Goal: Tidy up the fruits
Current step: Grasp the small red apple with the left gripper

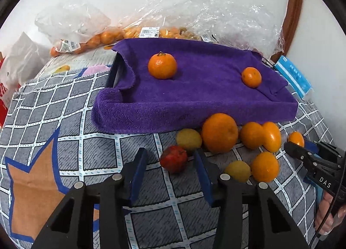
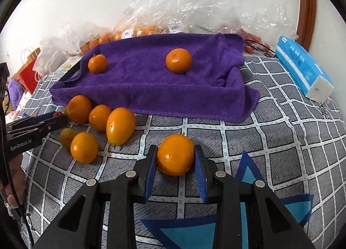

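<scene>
On the grey checked cloth in the left wrist view, we see our left gripper [image 1: 170, 163] with its blue pads spread either side of a small dark-red round fruit [image 1: 173, 159]. The pads do not press on it, so nothing is held; the jaws look lined up to take it. Beyond it lies a cluster of loose orange and yellow-green fruits [image 1: 219, 132] against the front edge of the tray draped in a purple terry towel [image 1: 194, 112], where two mandarins [image 1: 162, 65] already sit, which we judge to be the sorted pile.

In the right wrist view, our right gripper [image 2: 175, 159] is clenched on a round orange mandarin [image 2: 175, 154] just above the patterned tablecloth [image 2: 270, 140], probably bound for the towel. Behind the tray, clear plastic bags of oranges [image 2: 138, 30] lean on a white wall, with a blue tissue pack [image 2: 302, 69] at right.
</scene>
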Action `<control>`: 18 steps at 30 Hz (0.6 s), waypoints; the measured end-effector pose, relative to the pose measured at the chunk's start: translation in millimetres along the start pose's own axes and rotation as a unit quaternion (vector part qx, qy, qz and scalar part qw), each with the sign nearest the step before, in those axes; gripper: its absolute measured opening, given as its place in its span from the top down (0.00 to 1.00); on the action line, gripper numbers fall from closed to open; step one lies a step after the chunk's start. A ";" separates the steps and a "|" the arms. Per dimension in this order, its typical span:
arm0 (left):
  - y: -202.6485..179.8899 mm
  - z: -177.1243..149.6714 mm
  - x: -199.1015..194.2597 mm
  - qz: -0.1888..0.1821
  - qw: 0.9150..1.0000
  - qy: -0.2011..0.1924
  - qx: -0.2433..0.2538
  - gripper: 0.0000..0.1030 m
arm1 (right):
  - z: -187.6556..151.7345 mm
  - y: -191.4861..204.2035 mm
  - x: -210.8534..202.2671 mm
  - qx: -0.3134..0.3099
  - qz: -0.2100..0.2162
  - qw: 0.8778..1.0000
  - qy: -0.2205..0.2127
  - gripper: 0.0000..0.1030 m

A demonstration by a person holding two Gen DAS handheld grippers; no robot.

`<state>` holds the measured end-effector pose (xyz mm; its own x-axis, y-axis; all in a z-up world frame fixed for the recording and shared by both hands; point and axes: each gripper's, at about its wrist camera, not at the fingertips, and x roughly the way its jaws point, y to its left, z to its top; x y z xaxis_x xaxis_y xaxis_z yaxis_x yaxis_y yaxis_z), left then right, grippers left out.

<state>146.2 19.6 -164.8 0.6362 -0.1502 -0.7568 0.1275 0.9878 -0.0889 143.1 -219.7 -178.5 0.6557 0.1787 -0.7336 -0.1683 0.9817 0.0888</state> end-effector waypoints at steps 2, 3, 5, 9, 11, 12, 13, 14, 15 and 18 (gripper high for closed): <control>0.3 0.0 -0.1 -0.001 1.000 0.000 0.000 0.58 | 0.8 1.6 0.7 -0.003 -0.006 1.000 0.002 0.67; 0.7 -0.3 -0.4 -0.002 1.000 0.000 -0.001 0.58 | 0.2 1.9 0.5 -0.004 -0.009 1.000 0.002 0.67; 0.3 -0.2 -0.3 -0.003 1.000 -0.001 -0.002 0.59 | 0.1 6.1 1.2 -0.014 -0.020 1.000 0.003 0.68; 4.2 -0.5 -2.0 -0.036 0.999 -0.003 -0.011 0.68 | 0.3 5.8 0.5 -0.014 -0.021 1.000 0.002 0.68; 6.9 -0.4 -2.2 -0.043 0.999 -0.005 -0.019 0.69 | -0.2 5.2 0.4 -0.012 -0.019 1.000 0.001 0.68; 9.4 -0.5 -2.9 -0.047 0.999 -0.007 -0.027 0.71 | -0.5 5.1 0.1 -0.011 -0.020 1.000 0.000 0.68; 12.2 -0.9 -3.6 -0.051 0.998 -0.008 -0.036 0.73 | -0.7 5.3 -0.2 -0.012 -0.021 1.000 -0.001 0.68; 14.5 -1.3 -4.3 -0.053 0.998 -0.010 -0.044 0.74 | -0.9 5.6 -0.5 -0.011 -0.021 1.000 -0.002 0.68; 17.1 -2.1 -5.7 -0.056 0.997 -0.013 -0.053 0.74 | -1.1 5.4 -0.8 -0.011 -0.021 1.000 -0.003 0.68; 19.1 -3.5 -7.9 -0.061 0.996 -0.019 -0.060 0.76 | -1.5 3.4 -3.3 -0.005 -0.018 1.000 -0.009 0.68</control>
<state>141.0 39.7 -162.8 0.6505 -0.2678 -0.7107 0.1152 0.9597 -0.2562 139.3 -217.1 -176.9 0.6749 0.1451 -0.7235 -0.1514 0.9868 0.0567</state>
